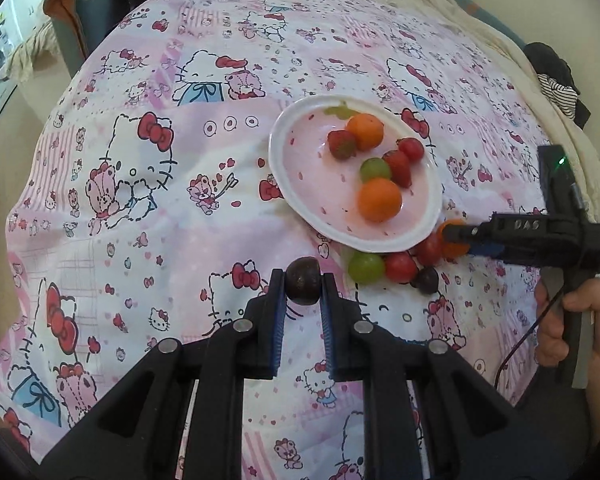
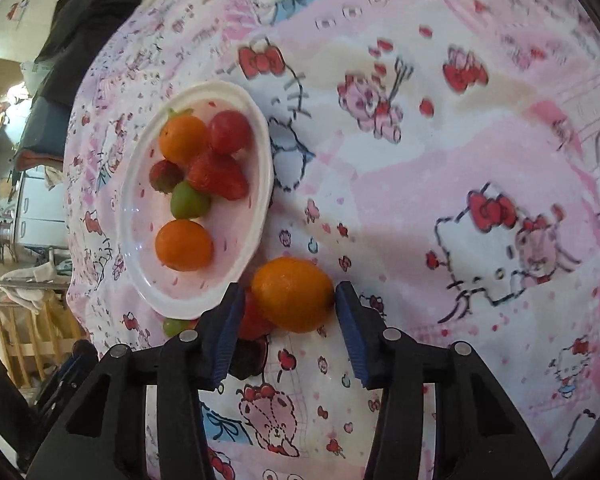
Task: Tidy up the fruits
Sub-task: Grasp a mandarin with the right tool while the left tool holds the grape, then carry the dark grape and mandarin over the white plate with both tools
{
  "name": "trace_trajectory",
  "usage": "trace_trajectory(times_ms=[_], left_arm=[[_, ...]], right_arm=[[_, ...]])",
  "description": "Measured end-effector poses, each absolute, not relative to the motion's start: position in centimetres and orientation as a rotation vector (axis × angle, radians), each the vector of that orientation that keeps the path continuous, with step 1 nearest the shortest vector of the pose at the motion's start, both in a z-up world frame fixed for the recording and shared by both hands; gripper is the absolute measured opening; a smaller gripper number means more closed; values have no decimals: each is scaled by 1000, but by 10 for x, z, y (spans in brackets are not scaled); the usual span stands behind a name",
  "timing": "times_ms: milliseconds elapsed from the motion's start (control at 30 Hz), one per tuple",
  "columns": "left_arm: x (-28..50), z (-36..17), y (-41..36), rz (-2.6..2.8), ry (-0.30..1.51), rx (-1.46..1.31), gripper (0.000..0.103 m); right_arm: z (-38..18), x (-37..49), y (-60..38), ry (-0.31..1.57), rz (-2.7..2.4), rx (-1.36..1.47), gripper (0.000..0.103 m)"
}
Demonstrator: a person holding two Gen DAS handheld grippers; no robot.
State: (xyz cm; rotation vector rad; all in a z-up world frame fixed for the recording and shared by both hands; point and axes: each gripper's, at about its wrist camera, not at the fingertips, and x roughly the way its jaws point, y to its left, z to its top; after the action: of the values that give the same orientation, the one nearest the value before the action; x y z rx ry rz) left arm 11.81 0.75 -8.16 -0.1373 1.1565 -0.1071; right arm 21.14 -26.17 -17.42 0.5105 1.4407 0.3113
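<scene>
My left gripper clamps a dark plum between its fingertips, above the patterned bedsheet and short of the white plate. My right gripper has its jaws apart around an orange lying on the sheet just beside the plate's rim; the right finger touches it, the left stands just off. The plate holds two oranges, a green grape, strawberries and a tomato. A green grape, a tomato and a dark plum sit clustered on the sheet against the plate's near edge
</scene>
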Motion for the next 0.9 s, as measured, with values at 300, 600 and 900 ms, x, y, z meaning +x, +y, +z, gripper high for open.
trace_trajectory(times_ms=[300, 600, 900], left_arm=[[119, -68, 5, -117, 1096, -117, 13], [117, -42, 13, -101, 1015, -118, 13], [156, -22, 4, -103, 953, -34, 13]], right_arm=[[-163, 208, -265, 1382, 327, 495, 45], [-107, 191, -278, 1211, 397, 569, 45], [-65, 219, -272, 1055, 485, 562, 45]])
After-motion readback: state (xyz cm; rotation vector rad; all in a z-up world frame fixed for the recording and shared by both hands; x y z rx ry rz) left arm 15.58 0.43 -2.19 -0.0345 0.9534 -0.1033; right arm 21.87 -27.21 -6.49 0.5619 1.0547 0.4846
